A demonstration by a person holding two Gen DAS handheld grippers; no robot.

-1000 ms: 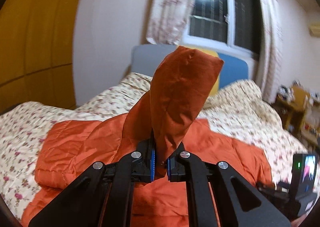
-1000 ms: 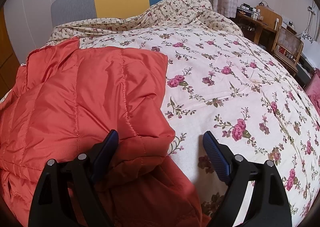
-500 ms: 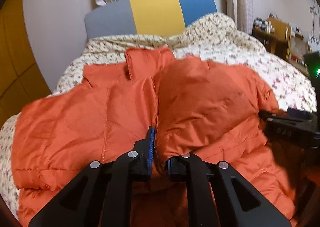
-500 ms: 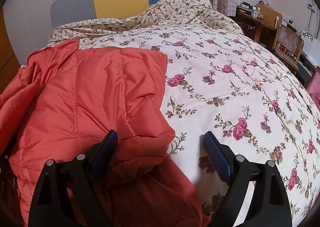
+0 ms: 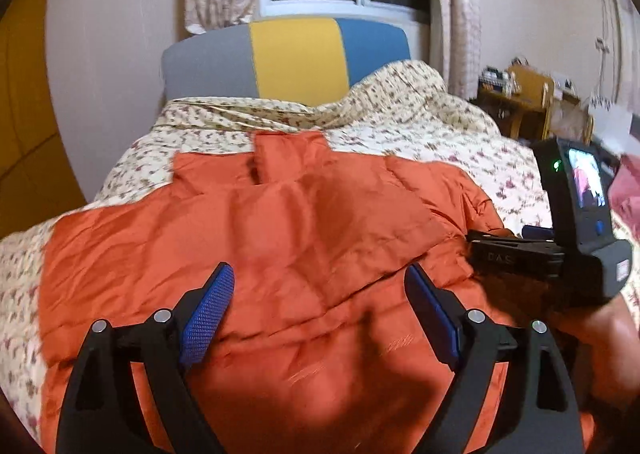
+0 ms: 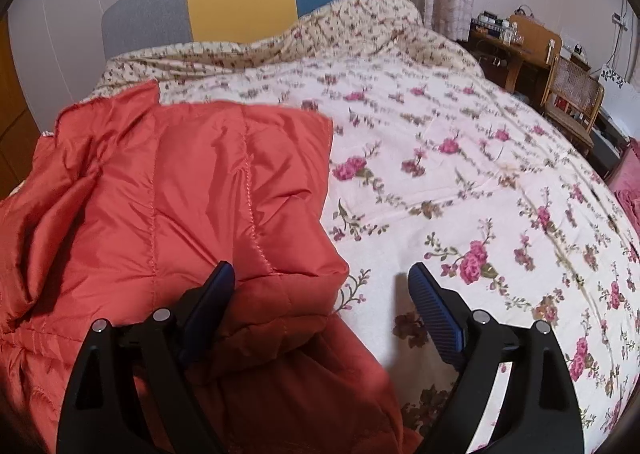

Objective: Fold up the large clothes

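Note:
An orange padded jacket [image 5: 280,238] lies spread on the floral quilt, its collar toward the headboard and a sleeve folded across its middle. My left gripper [image 5: 318,294] hovers over the jacket's near part, its jaws opening wide, with only flat fabric below them and nothing pinched. In the right wrist view the same jacket [image 6: 180,194] fills the left half. My right gripper [image 6: 322,294] stands open over the jacket's right edge, its left finger above the folded hem and its right finger above bare quilt. The right gripper's body [image 5: 576,222] shows at the right of the left wrist view.
The floral quilt [image 6: 460,182] covers the bed to the right of the jacket. A grey, yellow and blue headboard [image 5: 288,54] stands at the far end under a curtained window. A wooden desk [image 6: 516,42] and cane chair [image 6: 576,94] stand beside the bed on the right.
My left gripper carried the raised sleeve down onto the jacket, then let it go as its jaws spread wide. The sleeve now lies flat. The right gripper has stayed put.

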